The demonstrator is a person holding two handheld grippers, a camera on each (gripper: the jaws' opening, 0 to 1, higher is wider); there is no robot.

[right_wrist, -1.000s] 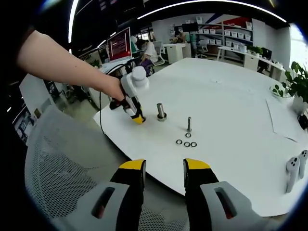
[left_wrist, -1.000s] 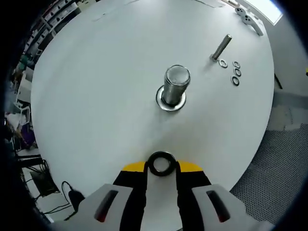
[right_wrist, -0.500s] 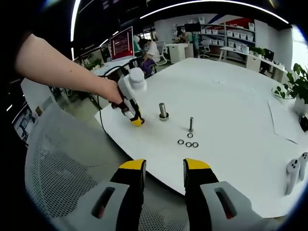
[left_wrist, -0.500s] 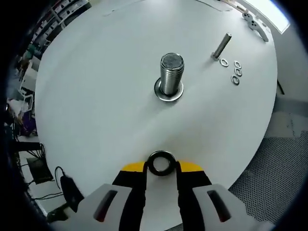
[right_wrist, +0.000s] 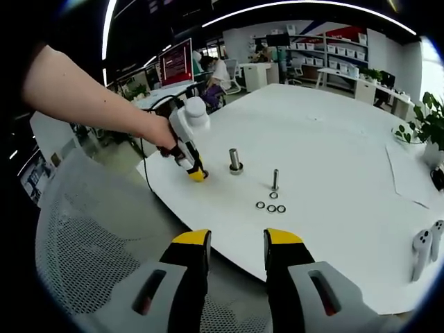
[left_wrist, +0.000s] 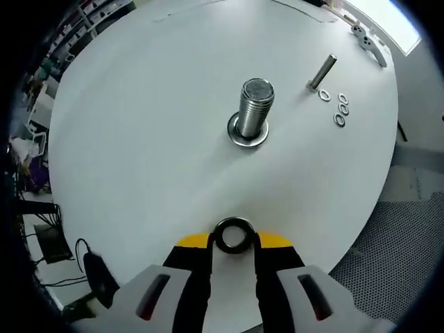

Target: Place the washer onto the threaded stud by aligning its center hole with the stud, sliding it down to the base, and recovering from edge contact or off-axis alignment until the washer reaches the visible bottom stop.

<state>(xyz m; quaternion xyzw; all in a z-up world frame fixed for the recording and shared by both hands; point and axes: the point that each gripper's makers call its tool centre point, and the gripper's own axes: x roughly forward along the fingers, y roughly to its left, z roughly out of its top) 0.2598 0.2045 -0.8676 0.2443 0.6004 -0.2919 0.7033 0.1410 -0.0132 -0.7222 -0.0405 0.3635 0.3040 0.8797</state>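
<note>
White round table [right_wrist: 333, 146] in open office.

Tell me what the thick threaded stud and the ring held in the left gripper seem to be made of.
Thick threaded stud: probably steel, bright silvery, with fine shiny ridges. Ring between the left gripper jaws: dark with glossy highlights, perhaps blackened metal or rubber; unclear.

- A large round white tabletop [right_wrist: 333, 139] takes up the middle of an open-plan office.
- A grey mesh chair back [right_wrist: 90, 236] stands near its left edge.
- Far off are white desks [right_wrist: 361, 83], shelving [right_wrist: 326, 45] against the far wall, and a red-lit screen [right_wrist: 173, 64] on the left.
- Curved light strips [right_wrist: 291, 7] run across the dark ceiling.
- A green plant [right_wrist: 423, 118] sits at the right.
- Cables [left_wrist: 69, 277] trail over the floor beneath the tabletop.
</note>
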